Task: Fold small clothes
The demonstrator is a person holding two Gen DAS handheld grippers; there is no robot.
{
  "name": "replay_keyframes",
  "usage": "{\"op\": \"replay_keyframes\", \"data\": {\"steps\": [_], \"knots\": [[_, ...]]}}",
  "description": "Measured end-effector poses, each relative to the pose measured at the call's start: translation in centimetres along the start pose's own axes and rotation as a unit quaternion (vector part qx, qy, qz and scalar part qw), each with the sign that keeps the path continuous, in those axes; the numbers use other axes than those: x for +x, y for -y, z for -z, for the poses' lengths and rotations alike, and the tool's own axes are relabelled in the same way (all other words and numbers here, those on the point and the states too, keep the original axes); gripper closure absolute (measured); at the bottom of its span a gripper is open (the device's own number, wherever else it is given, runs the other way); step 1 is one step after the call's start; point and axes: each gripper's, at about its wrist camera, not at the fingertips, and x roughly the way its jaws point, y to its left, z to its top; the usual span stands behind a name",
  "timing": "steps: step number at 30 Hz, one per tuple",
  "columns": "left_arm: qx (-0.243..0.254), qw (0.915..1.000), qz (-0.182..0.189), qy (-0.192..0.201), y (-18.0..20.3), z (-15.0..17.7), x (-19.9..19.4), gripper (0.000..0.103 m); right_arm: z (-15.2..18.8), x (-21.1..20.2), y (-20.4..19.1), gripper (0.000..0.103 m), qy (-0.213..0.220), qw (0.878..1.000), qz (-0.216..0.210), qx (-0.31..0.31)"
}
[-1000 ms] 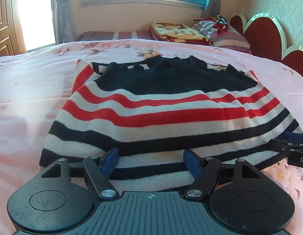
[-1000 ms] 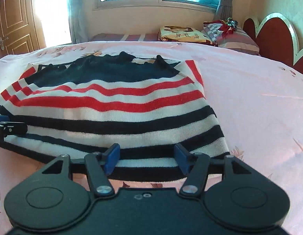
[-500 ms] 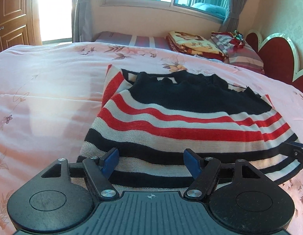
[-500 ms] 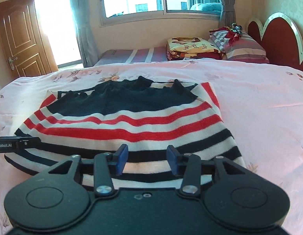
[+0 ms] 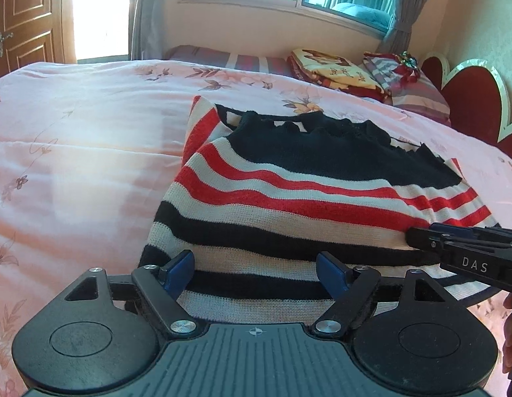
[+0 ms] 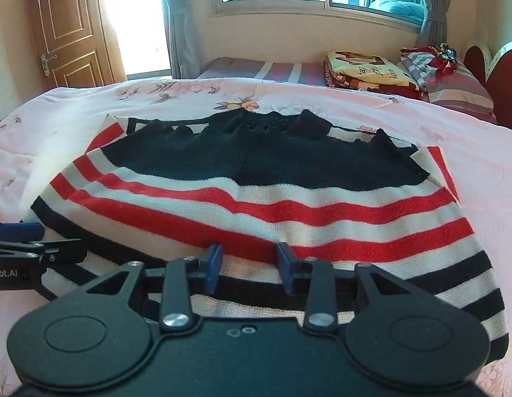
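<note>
A small knit sweater (image 5: 309, 198) with a black top and red, white and black stripes lies flat on the pink bed; it also shows in the right wrist view (image 6: 256, 198). My left gripper (image 5: 256, 269) is open, its blue fingers over the sweater's near hem on the left side. My right gripper (image 6: 249, 263) is open with a narrower gap, over the near hem further right. The right gripper's side shows in the left wrist view (image 5: 461, 241), above the striped cloth. Neither holds cloth.
The pink floral bedspread (image 5: 74, 165) spreads wide to the left. Folded blankets (image 6: 365, 72) and a striped pillow (image 6: 454, 82) lie at the far right by the red headboard (image 5: 477, 99). A wooden door (image 6: 64, 26) stands at the far left.
Both grippers have risen and shifted; the left one moved left along the hem. The right gripper's jaws have narrowed. The sweater lies unchanged.
</note>
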Motion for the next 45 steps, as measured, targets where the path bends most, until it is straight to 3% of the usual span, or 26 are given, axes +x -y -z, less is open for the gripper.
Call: {"op": "replay_keyframes", "data": {"steps": [6, 8, 9, 10, 15, 22, 25, 26, 29, 30, 31, 32, 36, 38, 42, 45], "knots": [[-0.024, 0.9995, 0.008, -0.021, -0.6, 1.0, -1.8, 0.022, 0.3, -1.8, 1.2, 0.065, 0.011, 0.998, -0.024, 0.05], [-0.053, 0.9976, 0.026, -0.037, -1.1, 1.6, -2.1, 0.019, 0.5, -2.2, 1.2, 0.065, 0.008, 0.998, -0.026, 0.047], [-0.073, 0.9955, 0.039, -0.047, -1.5, 1.9, -2.2, 0.011, 0.6, -2.3, 1.0, 0.065, 0.007, 0.999, -0.027, 0.045], [-0.094, 0.9927, 0.053, -0.054, -2.0, 2.3, -2.2, 0.009, 0.7, -2.5, 0.9, 0.065, 0.007, 0.999, -0.029, 0.044], [-0.205, 0.9707, 0.109, -0.062, -4.4, 4.6, -1.5, 0.009, 1.0, -3.1, 0.3, 0.064, 0.009, 0.998, -0.034, 0.046], [-0.322, 0.9344, 0.153, -0.004, -6.1, 5.3, 1.3, 0.009, 1.2, -3.0, 0.1, 0.064, 0.006, 0.998, -0.036, 0.048], [-0.344, 0.9258, 0.155, 0.021, -6.1, 4.6, 2.8, 0.009, 1.1, -2.8, 0.2, 0.064, 0.007, 0.998, -0.036, 0.046], [-0.348, 0.9244, 0.154, 0.029, -6.0, 4.4, 3.2, 0.011, 1.1, -2.6, 0.2, 0.064, 0.006, 0.998, -0.036, 0.044], [-0.37, 0.9165, 0.145, 0.049, -6.3, 4.0, 4.5, 0.035, 0.7, -2.1, 0.3, 0.064, 0.007, 0.999, -0.035, 0.041], [-0.377, 0.914, 0.14, 0.05, -6.6, 3.9, 5.0, 0.049, 0.5, -1.9, 0.3, 0.064, 0.011, 0.999, -0.034, 0.039], [-0.384, 0.9119, 0.137, 0.05, -6.7, 3.9, 5.4, 0.057, 0.2, -1.9, 0.3, 0.064, 0.016, 0.999, -0.032, 0.036], [-0.389, 0.9091, 0.138, 0.053, -7.0, 3.9, 5.6, 0.058, -0.1, -1.7, 0.2, 0.064, 0.024, 0.999, -0.029, 0.031], [-0.374, 0.9161, 0.133, 0.059, -6.4, 3.4, 5.5, 0.067, -1.3, -0.7, -0.2, 0.064, 0.038, 0.999, -0.01, 0.012], [-0.359, 0.9207, 0.137, 0.069, -5.9, 2.7, 5.2, 0.07, -0.9, 0.7, -0.6, 0.063, 0.021, 1.0, -0.001, -0.007], [-0.265, 0.9463, 0.149, 0.109, -3.2, -0.3, 2.9, 0.073, 0.5, 1.2, -1.0, 0.063, 0.034, 0.999, 0.006, -0.038], [-0.196, 0.9561, 0.177, 0.127, 0.0, -3.3, 2.0, 0.073, 0.2, 0.9, -0.4, 0.063, 0.03, 0.999, -0.006, -0.024]]}}
